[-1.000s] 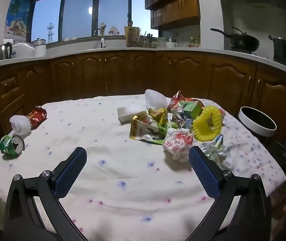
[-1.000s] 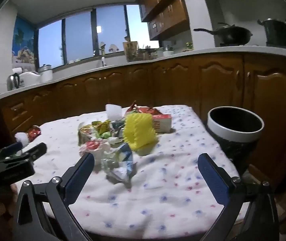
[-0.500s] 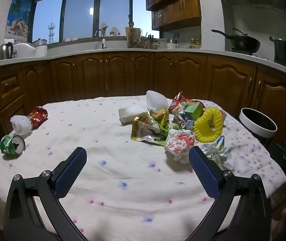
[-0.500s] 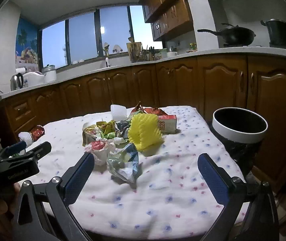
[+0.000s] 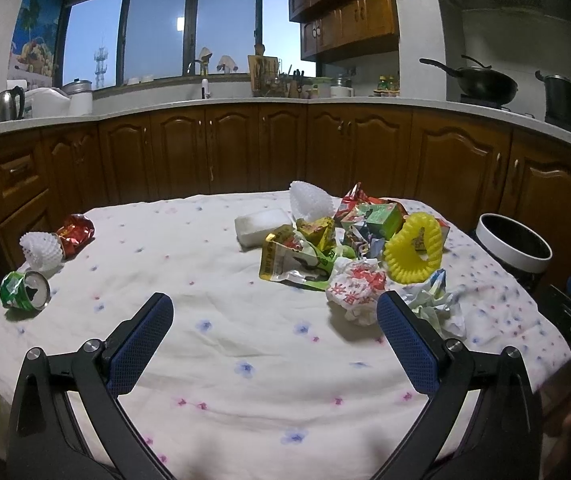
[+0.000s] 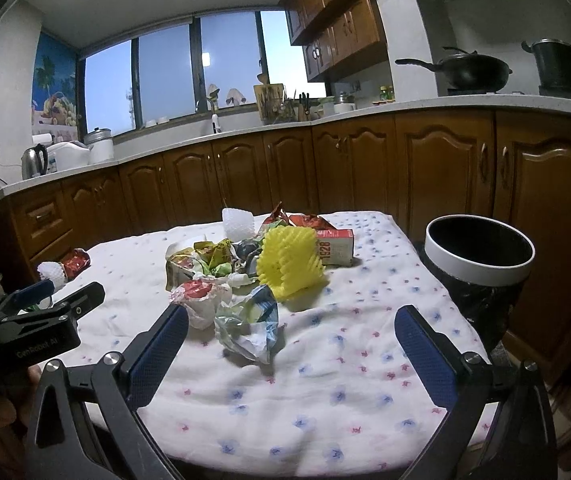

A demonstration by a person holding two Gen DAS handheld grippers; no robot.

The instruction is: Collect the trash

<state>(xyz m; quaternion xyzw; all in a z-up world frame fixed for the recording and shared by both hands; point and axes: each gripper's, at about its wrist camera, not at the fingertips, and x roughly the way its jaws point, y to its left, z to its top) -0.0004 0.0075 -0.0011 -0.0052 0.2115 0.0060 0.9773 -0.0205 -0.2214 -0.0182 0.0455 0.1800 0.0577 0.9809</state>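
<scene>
the left gripper (image 5: 271, 326) is hovering over the near part of a table draped in a flowered white cloth (image 5: 213, 344), its blue-padded fingers spread wide and holding nothing. the right gripper (image 6: 291, 338) is hovering over the same cloth, also spread wide and empty.

the landmark is the trash pile (image 5: 341, 248) in the middle of the table. it is lying beyond both grippers, touching neither. a crumpled red-and-white wrapper (image 5: 359, 286) is sitting at the pile's near edge, just beside the left gripper's right finger. a crumpled pale wrapper (image 6: 251, 326) is lying on the near side of the pile, between the right gripper's fingers in its own view. a yellow foam net (image 6: 289, 266) is standing in the pile, with a red-and-white carton (image 6: 333, 246) behind it.

well apart to the left of the pile, a crushed green can (image 5: 25, 290), a white foam net (image 5: 41, 250) and a red wrapper (image 5: 75, 232) are lying near the table edge.

to the right of the pile, just off the table edge, a white-rimmed bin (image 6: 479, 258) with a black liner is standing; its inside is looking dark, and i cannot tell its contents.
</scene>
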